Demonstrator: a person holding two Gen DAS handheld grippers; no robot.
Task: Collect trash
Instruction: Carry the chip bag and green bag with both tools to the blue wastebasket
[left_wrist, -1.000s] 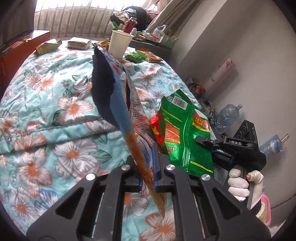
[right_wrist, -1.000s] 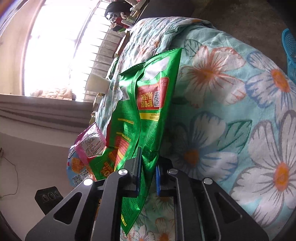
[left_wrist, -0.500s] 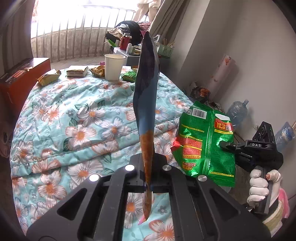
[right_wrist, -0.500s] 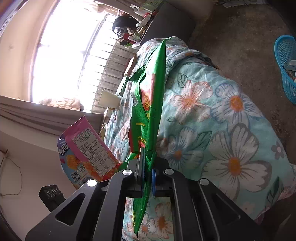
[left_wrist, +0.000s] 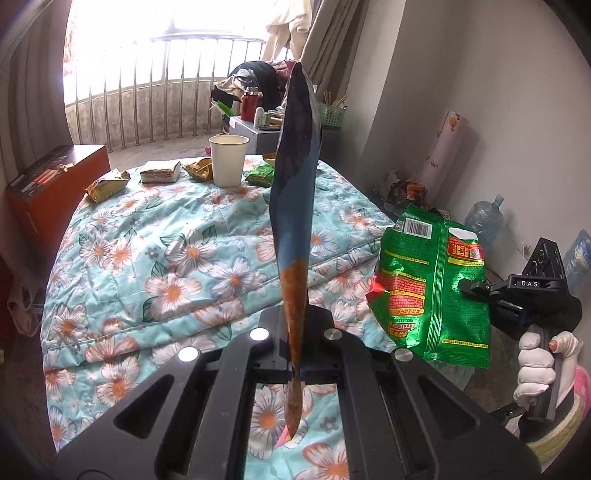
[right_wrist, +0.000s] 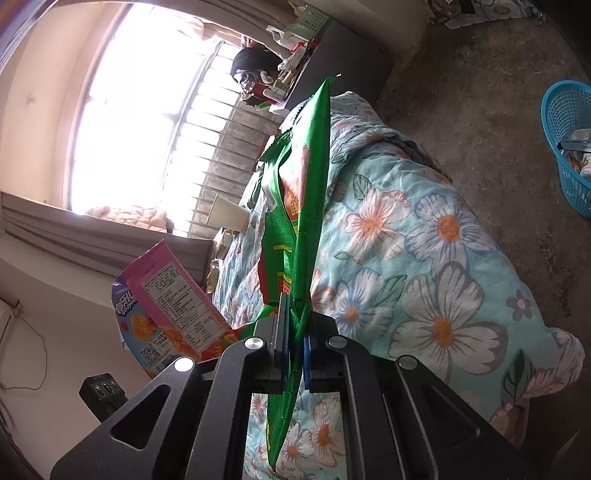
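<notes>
My left gripper (left_wrist: 294, 334) is shut on a blue and orange snack bag (left_wrist: 295, 177), held edge-on and upright above the floral quilt (left_wrist: 155, 258). The same bag shows its pink label side (right_wrist: 173, 306) at the left of the right wrist view. My right gripper (right_wrist: 294, 339) is shut on a green snack bag (right_wrist: 303, 206), also edge-on and lifted off the quilt (right_wrist: 424, 258). In the left wrist view that green bag (left_wrist: 432, 288) hangs at the right from the right gripper (left_wrist: 472, 288), gripped by a white-gloved hand (left_wrist: 543, 365).
On the far side of the quilt stand a white paper cup (left_wrist: 228, 160), a small box (left_wrist: 161, 171), and several yellow and green wrappers (left_wrist: 107, 186). A blue plastic basket (right_wrist: 569, 147) with items stands on the floor at right. A red-brown box (left_wrist: 51, 192) is left of the quilt.
Both bags have risen off the quilt and now hang upright, edge-on to their cameras. The left view has pulled back and up, showing more of the quilt and room.
</notes>
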